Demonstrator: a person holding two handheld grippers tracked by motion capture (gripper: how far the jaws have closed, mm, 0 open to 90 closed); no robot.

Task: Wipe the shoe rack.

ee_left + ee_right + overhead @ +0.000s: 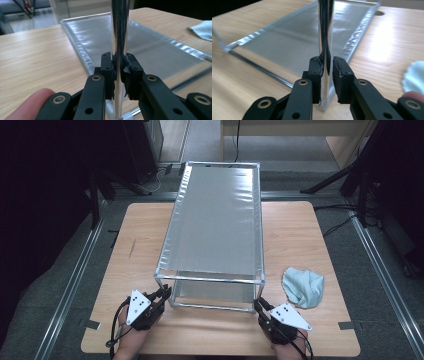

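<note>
A two-tier rack (215, 227) stood lengthwise in the middle of a pale wooden tabletop (300, 240), its near end close to the person's edge. It was a box-shaped frame of thin, shiny metal tubes joined by white corner pieces, with a sheet of silvery-grey fabric stretched across the top and another across the bottom tier. The fabric looked smooth and slightly glossy, with small puckers along its hemmed edges.

The left gripper (162, 295) had its jaws closed on the near-left upright post (119, 45), low down near the base. The right gripper (260, 306) had its jaws closed on the near-right upright post (325, 37), also low, just above the white corner joint (325, 103). In both gripper views the black padded jaws pressed on either side of a mirror-bright tube.

The rack would probably handle as light but bulky. The tubes looked stiff, round and slippery, so a grip might twist or slide along them; holding near a corner joint seemed the steadiest place. The fabric shelves were likely soft and would give, so they offered no good hold. With push-fit corners, the frame might rack or flex if one side were pulled ahead of the other.

A crumpled pale blue-green cloth (303, 287) lay on the tabletop to the right of the rack, apart from it.
</note>
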